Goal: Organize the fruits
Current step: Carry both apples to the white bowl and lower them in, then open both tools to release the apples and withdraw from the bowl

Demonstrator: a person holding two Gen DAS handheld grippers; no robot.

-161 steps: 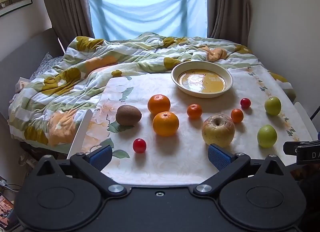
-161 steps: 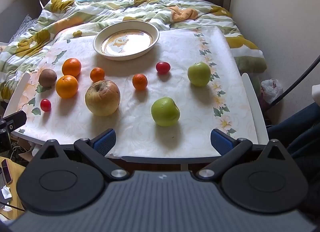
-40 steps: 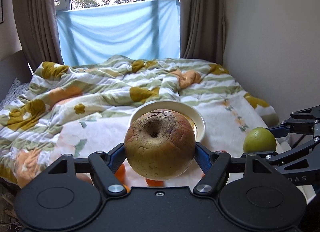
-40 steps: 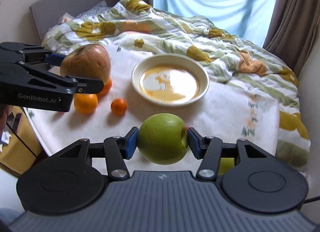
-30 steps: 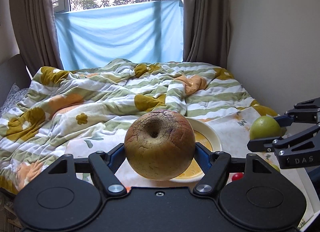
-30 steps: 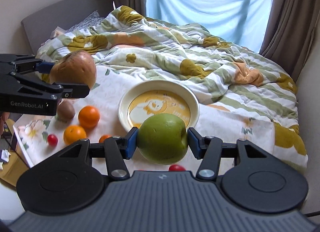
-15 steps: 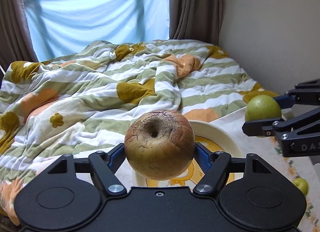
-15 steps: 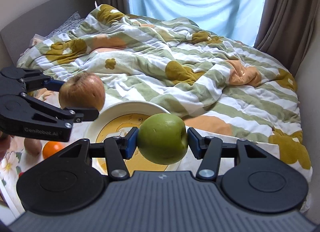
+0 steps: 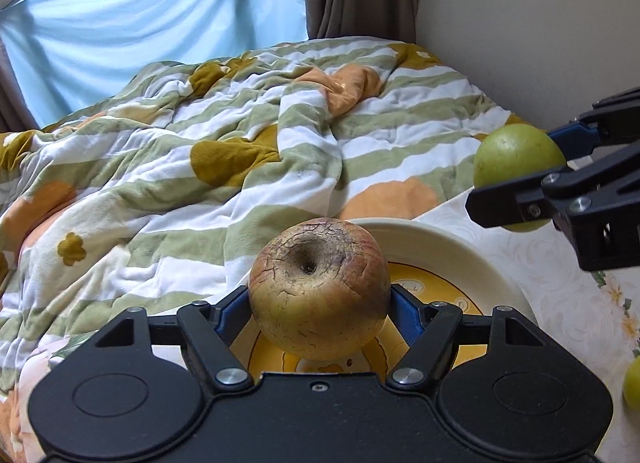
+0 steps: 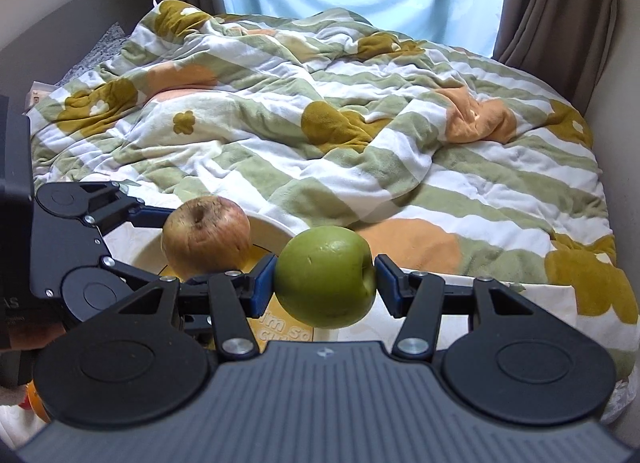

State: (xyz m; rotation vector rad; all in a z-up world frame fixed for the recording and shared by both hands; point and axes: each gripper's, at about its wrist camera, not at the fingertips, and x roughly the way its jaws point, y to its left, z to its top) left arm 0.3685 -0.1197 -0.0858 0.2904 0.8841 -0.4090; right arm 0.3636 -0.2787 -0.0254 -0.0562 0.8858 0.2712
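Both claws are closing in over the plate (image 9: pixel 448 239), left claw (image 9: pixel 319 317) gripping the firm, heavy wrinkled apple (image 9: pixel 320 287) at frame centre, right claw (image 10: pixel 325 285) pinching the smooth green apple (image 10: pixel 325 277) by its sides.

Both grippers are built of matte black linkages fastened by silver screws; blue pads (image 9: pixel 404 319) are fitted beside the bowl (image 9: pixel 460 247), and round black housings are seen behind.

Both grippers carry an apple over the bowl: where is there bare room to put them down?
The yellow floor of the cream bowl shows no fruit in it. Bare floral tablecloth lies to its right, bordered by a second green apple. Above the bowl it is crowded: brown wrinkled apple and held green apple.
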